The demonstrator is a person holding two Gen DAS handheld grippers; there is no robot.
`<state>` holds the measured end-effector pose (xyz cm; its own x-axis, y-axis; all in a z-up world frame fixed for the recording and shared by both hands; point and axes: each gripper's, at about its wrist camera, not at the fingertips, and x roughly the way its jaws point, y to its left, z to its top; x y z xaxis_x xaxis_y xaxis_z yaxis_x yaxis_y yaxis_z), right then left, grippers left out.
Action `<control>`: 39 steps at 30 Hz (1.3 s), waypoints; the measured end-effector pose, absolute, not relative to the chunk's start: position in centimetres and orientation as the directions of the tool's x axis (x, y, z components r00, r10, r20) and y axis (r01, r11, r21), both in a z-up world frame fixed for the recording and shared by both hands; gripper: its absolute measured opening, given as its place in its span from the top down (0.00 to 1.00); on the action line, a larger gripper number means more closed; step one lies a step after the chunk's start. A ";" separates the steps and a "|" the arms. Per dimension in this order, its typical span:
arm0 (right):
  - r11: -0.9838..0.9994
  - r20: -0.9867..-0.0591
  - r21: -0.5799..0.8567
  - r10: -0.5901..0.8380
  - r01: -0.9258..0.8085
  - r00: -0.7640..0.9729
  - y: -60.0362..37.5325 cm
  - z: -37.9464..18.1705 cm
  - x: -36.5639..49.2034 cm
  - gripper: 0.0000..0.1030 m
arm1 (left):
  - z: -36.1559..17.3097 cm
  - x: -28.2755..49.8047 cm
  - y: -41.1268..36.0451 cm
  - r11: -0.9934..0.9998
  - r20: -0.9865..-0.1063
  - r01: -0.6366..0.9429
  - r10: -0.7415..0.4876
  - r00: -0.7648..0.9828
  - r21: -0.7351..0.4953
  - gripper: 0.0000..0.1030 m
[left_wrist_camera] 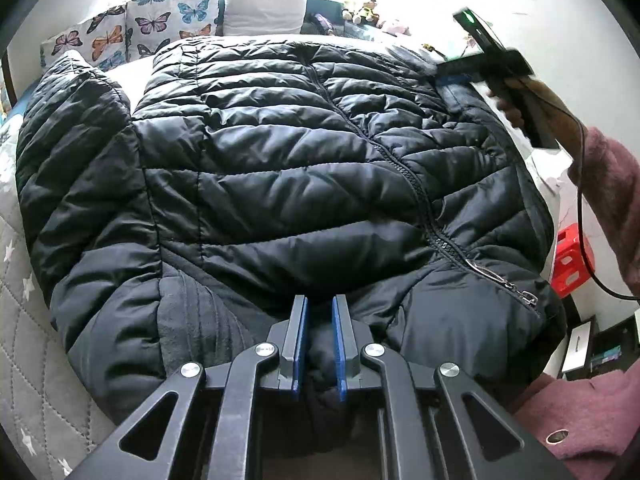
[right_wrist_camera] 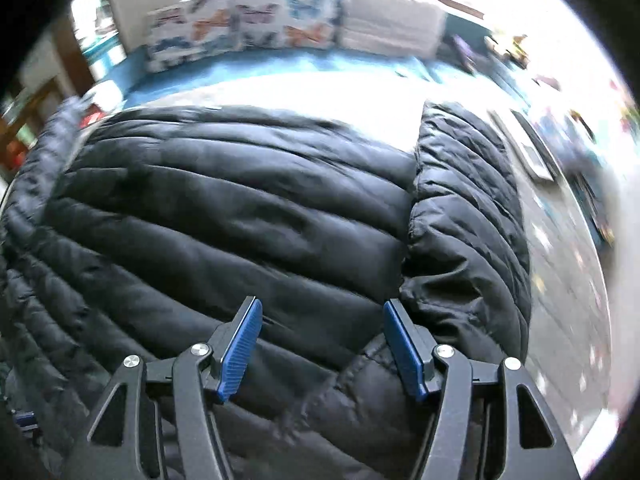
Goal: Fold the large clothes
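1. Left wrist view: the black quilted puffer jacket (left_wrist_camera: 280, 168) lay zipped on the grey star-quilted bed (left_wrist_camera: 28, 320); the left tool (left_wrist_camera: 319, 344) pinched its dark collar fabric. No lettering was readable.
2. Right wrist view: the right tool (right_wrist_camera: 322, 344) hung open above the jacket, holding nothing; blur hid any labels.

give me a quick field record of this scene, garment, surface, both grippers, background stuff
garment: black quilted puffer jacket, spread flat, front up, zipper closed
surface: bed with grey star-print quilt
left gripper: shut on dark fabric at the jacket's near edge
right gripper: open, above the jacket, nothing between its pads
person: pink sleeve at right
background: butterfly-print pillows, plain white pillow, soft toys
off the bed: red crate
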<state>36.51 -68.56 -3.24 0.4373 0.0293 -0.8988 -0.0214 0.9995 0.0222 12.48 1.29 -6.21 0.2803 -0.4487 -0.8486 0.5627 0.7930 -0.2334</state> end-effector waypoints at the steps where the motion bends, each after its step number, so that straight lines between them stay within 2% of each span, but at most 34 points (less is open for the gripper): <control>1: 0.999 -0.909 0.034 0.023 0.019 0.416 -69.8 -3.7 36.2 0.33 | -6.2 12.4 1.3 0.795 -0.848 0.561 -0.447 0.283 -0.232 0.86; 5: 0.991 -0.921 0.066 0.017 0.114 0.390 -73.9 -5.4 33.3 0.33 | -5.3 12.1 1.5 0.807 -0.853 0.552 -0.426 0.302 -0.208 0.86; 10: 0.992 -0.894 0.106 0.065 0.068 0.444 -74.4 -4.0 31.7 0.33 | -1.7 13.4 2.3 0.826 -0.836 0.536 -0.411 0.363 -0.173 0.84; 11: 0.988 -0.880 0.151 0.113 0.046 0.462 -74.3 -3.3 31.8 0.33 | -0.9 14.3 2.5 0.835 -0.833 0.523 -0.404 0.377 -0.169 0.74; 12: 0.982 -0.870 0.187 0.152 0.029 0.469 -74.0 -3.0 32.2 0.33 | -0.2 15.3 2.6 0.847 -0.830 0.506 -0.395 0.393 -0.163 0.55; 13: 0.974 -0.858 0.227 0.195 0.010 0.476 -73.8 -2.7 32.4 0.33 | 0.4 16.2 2.8 0.857 -0.826 0.490 -0.386 0.411 -0.156 0.43; 14: 0.966 -0.847 0.259 0.230 -0.006 0.479 -73.6 -2.5 32.6 0.33 | 1.1 17.5 3.0 0.874 -0.819 0.465 -0.366 0.441 -0.140 0.24; 15: 0.958 -0.839 0.287 0.263 -0.024 0.476 -73.4 -2.5 33.2 0.33 | 1.6 18.9 3.1 0.889 -0.812 0.440 -0.346 0.469 -0.125 0.20; 20: 0.949 -0.849 0.311 0.303 -0.055 0.432 -71.8 -3.8 34.7 0.33 | 2.0 26.8 3.4 0.905 -0.817 0.369 -0.371 0.441 -0.212 0.20; 26: 0.940 -0.853 0.339 0.321 -0.031 0.412 -72.6 -5.2 36.2 0.33 | -0.8 35.3 3.0 0.943 -0.865 0.266 -0.298 0.404 -0.201 0.20; 29: 0.936 -0.854 0.350 0.336 -0.040 0.397 -72.5 -5.4 37.0 0.33 | -2.4 38.1 2.8 0.966 -0.891 0.204 -0.228 0.393 -0.157 0.22; 32: 0.936 -0.860 0.347 0.343 -0.059 0.379 -72.1 -5.9 37.8 0.36 | -3.6 39.4 1.9 0.973 -0.903 0.227 -0.142 0.406 -0.050 0.22; 35: 0.931 -0.857 0.360 0.357 -0.064 0.373 -71.9 -5.9 38.2 0.38 | -5.3 40.5 2.1 0.973 -0.923 0.223 -0.135 0.360 -0.055 0.22; 37: 0.930 -0.856 0.363 0.359 -0.062 0.372 -71.9 -5.9 38.4 0.40 | -5.7 41.0 2.7 0.970 -0.920 0.214 -0.185 0.345 -0.115 0.27; 39: 0.934 -0.858 0.351 0.350 -0.068 0.376 -71.8 -5.8 38.4 0.47 | -5.7 41.1 3.4 0.956 -0.906 0.233 -0.252 0.340 -0.179 0.40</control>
<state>38.40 -71.81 -5.84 0.3759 0.3501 -0.8580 -0.0681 0.9338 0.3512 41.09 3.44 -5.73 0.3397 -0.2519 -0.9062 0.2326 0.9561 -0.1786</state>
